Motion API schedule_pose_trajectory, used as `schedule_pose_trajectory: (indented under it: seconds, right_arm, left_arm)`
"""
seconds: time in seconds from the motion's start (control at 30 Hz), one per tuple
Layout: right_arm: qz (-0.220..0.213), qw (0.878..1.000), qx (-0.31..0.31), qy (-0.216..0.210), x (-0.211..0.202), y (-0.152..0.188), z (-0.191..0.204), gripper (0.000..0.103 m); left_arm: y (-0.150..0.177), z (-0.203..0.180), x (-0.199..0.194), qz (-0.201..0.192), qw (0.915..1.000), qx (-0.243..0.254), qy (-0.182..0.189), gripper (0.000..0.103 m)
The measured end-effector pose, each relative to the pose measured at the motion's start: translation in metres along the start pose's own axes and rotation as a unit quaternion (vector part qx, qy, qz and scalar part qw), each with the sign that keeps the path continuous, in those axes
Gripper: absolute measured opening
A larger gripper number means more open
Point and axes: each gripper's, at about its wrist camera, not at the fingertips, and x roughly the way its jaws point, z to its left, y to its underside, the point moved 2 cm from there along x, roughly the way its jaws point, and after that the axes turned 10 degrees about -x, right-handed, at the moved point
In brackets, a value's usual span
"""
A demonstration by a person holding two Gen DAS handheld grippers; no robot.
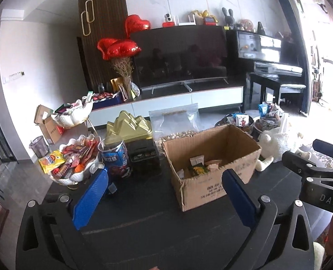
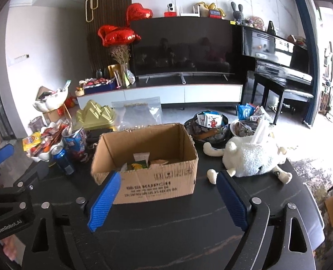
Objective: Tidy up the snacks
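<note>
An open cardboard box (image 1: 202, 186) (image 2: 157, 184) stands on the dark table with a few snack packets (image 1: 199, 168) (image 2: 139, 164) inside. A white shell-shaped dish (image 1: 76, 159) (image 2: 42, 144) heaped with snack packets stands at the left. Dark bowls of snacks (image 2: 211, 123) (image 1: 240, 121) stand behind the box at the right. My left gripper (image 1: 164, 175) is open and empty, in front of the box. My right gripper (image 2: 168, 177) is open and empty, also in front of the box. The right gripper's body shows at the right of the left wrist view (image 1: 312, 168).
A blue snack can (image 1: 115, 157) (image 2: 75, 141), a blue drink can (image 2: 63, 159), a gold lidded box (image 1: 130, 126) (image 2: 94, 114), a clear zip bag of nuts (image 1: 175, 121) (image 2: 139, 112) and a white plush tissue holder (image 2: 252, 155) (image 1: 276, 144) crowd the table. A TV cabinet stands behind.
</note>
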Motion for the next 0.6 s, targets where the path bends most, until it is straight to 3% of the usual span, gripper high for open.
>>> schedule_pose_trajectory:
  seconds: [0.2,0.6]
  right_arm:
    - [-0.024,0.999,-0.001,0.023,-0.031,0.020,0.003,0.090]
    - [-0.045,0.999,0.016,0.022,-0.074,0.053,0.009,0.090]
  left_arm:
    - [0.018,0.003,-0.027,-0.014,0.9999,-0.004,0.005,0.103]
    - [0.047,0.003,-0.070,-0.037,0.9990,0.001,0.024,0.103]
